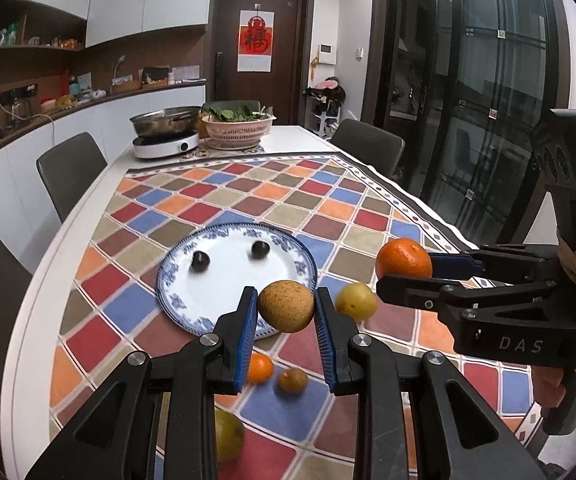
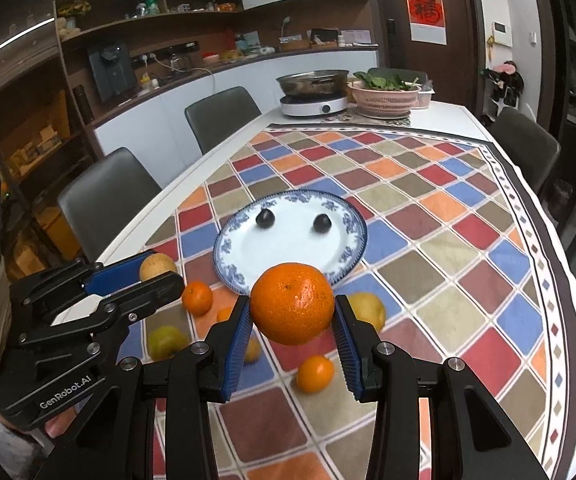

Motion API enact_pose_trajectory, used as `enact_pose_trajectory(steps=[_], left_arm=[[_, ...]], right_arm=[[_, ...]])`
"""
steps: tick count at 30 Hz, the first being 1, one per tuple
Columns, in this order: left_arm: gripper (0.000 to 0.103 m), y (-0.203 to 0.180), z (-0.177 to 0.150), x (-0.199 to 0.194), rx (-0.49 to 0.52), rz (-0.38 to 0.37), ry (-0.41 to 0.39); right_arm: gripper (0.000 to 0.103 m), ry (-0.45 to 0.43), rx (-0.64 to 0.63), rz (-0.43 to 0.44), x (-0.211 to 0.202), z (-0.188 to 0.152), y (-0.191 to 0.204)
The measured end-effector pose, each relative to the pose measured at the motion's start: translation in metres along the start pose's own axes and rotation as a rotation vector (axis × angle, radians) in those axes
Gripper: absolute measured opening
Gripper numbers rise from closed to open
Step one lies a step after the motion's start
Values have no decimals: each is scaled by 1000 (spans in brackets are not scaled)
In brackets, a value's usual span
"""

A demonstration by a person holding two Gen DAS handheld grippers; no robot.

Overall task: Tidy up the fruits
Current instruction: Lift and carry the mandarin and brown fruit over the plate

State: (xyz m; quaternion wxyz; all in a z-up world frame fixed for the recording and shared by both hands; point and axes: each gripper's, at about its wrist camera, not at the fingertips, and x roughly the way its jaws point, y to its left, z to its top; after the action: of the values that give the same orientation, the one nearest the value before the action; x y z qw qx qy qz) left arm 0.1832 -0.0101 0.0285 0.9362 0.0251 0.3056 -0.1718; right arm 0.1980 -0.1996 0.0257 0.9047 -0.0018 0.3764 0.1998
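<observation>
Over the checked cloth (image 1: 216,200), a firm russet fruit (image 1: 286,306) and a soft-skinned mandarin (image 2: 293,303) are pinched across their middles by the left gripper (image 1: 286,312) and right gripper (image 2: 293,320).

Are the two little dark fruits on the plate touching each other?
Apart. The right wrist view shows bare white plate between the left dark fruit and the right dark fruit.
</observation>
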Motion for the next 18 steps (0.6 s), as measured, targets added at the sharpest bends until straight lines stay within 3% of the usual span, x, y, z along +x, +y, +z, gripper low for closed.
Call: enact_pose_trajectory(steps=[9, 18], left_arm=[[29, 22, 16, 19, 7, 21, 2], [29, 52, 31, 55, -7, 33, 63]], right_arm=[[41, 21, -45, -7, 25, 26, 5], [41, 66, -74, -11, 65, 55, 3]])
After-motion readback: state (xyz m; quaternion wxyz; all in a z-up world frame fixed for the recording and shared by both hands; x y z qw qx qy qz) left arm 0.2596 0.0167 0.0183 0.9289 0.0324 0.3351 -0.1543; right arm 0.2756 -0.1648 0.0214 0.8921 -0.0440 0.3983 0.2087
